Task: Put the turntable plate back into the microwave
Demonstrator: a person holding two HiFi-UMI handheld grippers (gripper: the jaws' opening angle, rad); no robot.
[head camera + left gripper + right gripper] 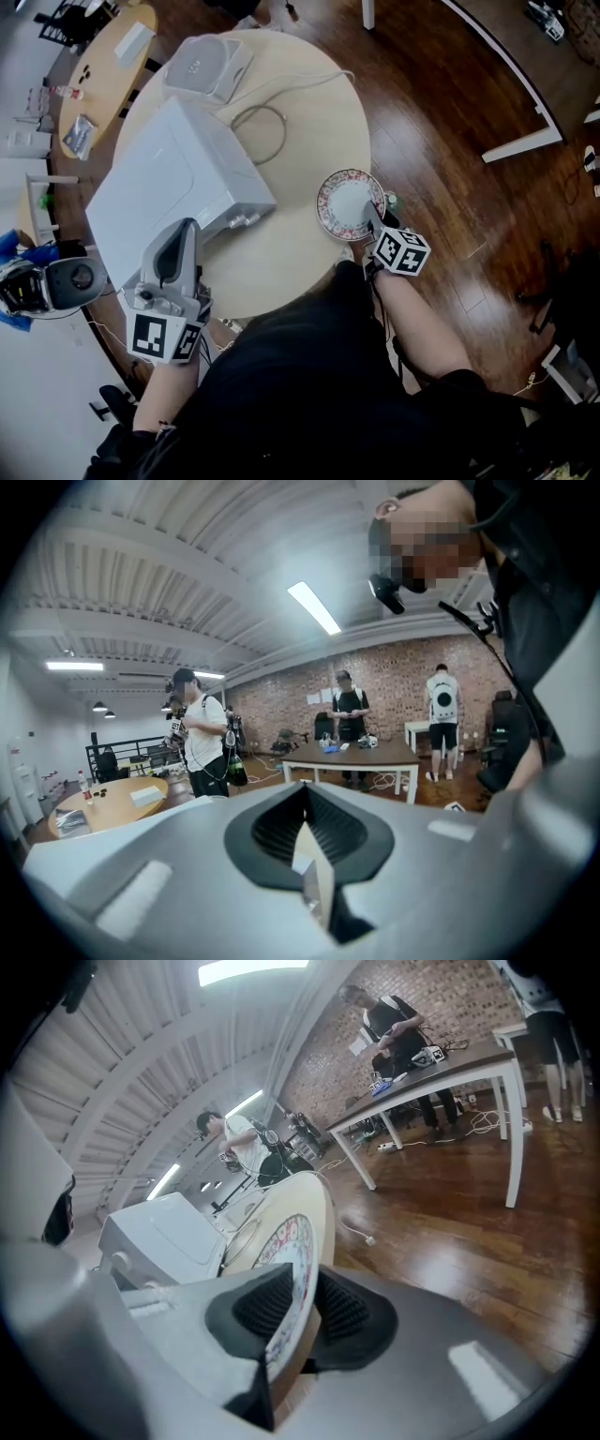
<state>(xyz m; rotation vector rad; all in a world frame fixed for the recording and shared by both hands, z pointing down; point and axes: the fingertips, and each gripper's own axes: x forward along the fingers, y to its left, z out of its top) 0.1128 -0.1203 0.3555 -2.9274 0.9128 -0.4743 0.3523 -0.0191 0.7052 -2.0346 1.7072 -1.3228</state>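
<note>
The white microwave [169, 178] lies across the left of the round table [309, 103], with its knobs facing me. The turntable plate [347, 202], white with a flowered rim, lies at the table's right edge. My right gripper [373, 223] is shut on the plate's near rim. In the right gripper view the plate [291, 1232] stands edge-on between the pads of the right gripper [295, 1312], with the microwave [159, 1227] beyond it. My left gripper [183, 234] sits at the microwave's front left corner. In the left gripper view the left gripper [314, 846] is shut on a thin white edge, apparently the microwave door.
A flat white box [206, 66] with a looped cable [262, 131] lies at the table's far side. A second wooden table [103, 66] stands at the far left. Several people [202, 733] stand by a long table [352, 755] across the room. Dark wood floor surrounds the table.
</note>
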